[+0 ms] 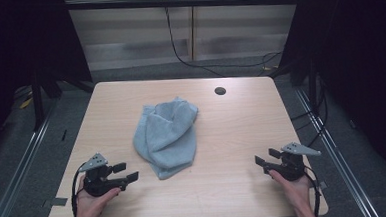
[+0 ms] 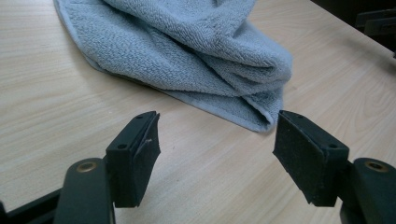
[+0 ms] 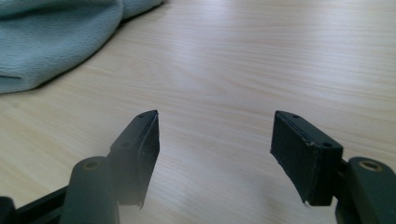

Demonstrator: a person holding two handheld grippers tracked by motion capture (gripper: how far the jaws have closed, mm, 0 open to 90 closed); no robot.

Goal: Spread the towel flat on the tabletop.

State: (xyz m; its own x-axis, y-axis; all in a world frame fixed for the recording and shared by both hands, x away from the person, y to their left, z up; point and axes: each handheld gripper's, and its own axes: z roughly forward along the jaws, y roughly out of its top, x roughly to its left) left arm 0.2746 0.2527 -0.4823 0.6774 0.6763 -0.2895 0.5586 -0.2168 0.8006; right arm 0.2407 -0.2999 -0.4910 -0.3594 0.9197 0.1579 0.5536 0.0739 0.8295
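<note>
Each hand carries a black two-jaw gripper. The left gripper and the right gripper each bear a grey three-cornered plate on top, drilled with small holes. A black cable trails from the left unit along the forearm; a second cable runs beside the right forearm. Each jaw is a flat rectangular block faced with a dark, rough pad, fixed by small screws. Brass-coloured bushings sit at the jaw pivots. Both forearms are bare.
</note>
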